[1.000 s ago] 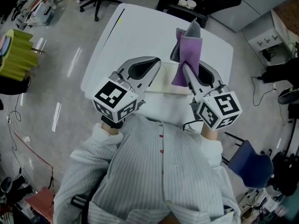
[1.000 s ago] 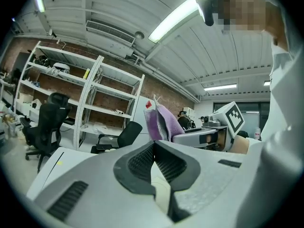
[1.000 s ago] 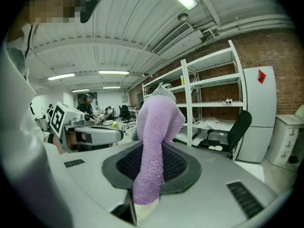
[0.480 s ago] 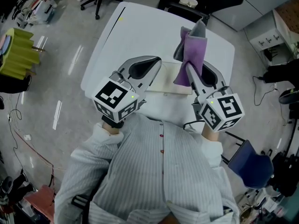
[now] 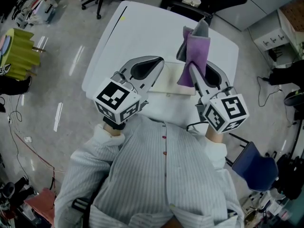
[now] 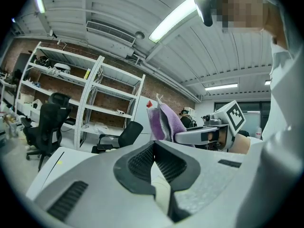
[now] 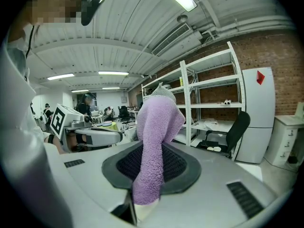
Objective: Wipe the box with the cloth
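Observation:
A flat cream box lies on the white table, between my two grippers in the head view. My right gripper is shut on a purple cloth that stands up from its jaws, with a grey fold at the top. In the right gripper view the cloth hangs down through the right gripper, whose jaws are closed. My left gripper hovers at the box's left end, shut with nothing in it. The left gripper view shows the left gripper with its pads pressed together, and the cloth beyond.
A black chair stands at the table's far edge. A yellow object sits on the floor at the left, a blue chair at the lower right, and a white cabinet at the right. Shelving lines the brick wall.
My right gripper and the cloth have shifted slightly to the right and away from me. The left gripper and the box have stayed put.

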The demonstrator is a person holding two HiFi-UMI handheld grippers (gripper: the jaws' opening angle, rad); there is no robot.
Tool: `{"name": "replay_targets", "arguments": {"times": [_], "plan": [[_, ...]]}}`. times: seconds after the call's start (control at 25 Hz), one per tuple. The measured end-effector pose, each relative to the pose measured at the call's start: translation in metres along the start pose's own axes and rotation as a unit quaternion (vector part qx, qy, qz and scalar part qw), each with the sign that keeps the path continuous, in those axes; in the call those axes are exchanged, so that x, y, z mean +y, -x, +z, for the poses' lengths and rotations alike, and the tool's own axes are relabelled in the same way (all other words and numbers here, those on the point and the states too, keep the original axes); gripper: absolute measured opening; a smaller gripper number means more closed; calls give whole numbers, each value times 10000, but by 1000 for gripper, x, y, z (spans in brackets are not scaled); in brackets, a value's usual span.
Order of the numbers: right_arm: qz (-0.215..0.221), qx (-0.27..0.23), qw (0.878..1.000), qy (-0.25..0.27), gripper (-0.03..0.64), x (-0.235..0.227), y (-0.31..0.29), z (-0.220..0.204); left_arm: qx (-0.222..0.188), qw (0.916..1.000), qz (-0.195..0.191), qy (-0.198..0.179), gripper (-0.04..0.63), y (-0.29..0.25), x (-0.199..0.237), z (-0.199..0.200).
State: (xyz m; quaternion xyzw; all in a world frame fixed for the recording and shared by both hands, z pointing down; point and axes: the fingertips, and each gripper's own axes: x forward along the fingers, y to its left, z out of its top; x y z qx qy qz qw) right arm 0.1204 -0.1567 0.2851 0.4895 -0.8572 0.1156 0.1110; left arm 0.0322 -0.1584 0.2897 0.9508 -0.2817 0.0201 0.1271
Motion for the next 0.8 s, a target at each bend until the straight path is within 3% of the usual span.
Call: {"name": "replay_targets", "arguments": {"times": [0.28, 0.8], "plan": [[-7, 10, 10000, -1, 87, -1, 1, -1, -55, 10000, -54, -28, 9, 0, -3, 1], [-24, -27, 10000, 16, 87, -4, 14, -2, 2, 9965, -617, -557, 9, -4, -24, 7]]}}
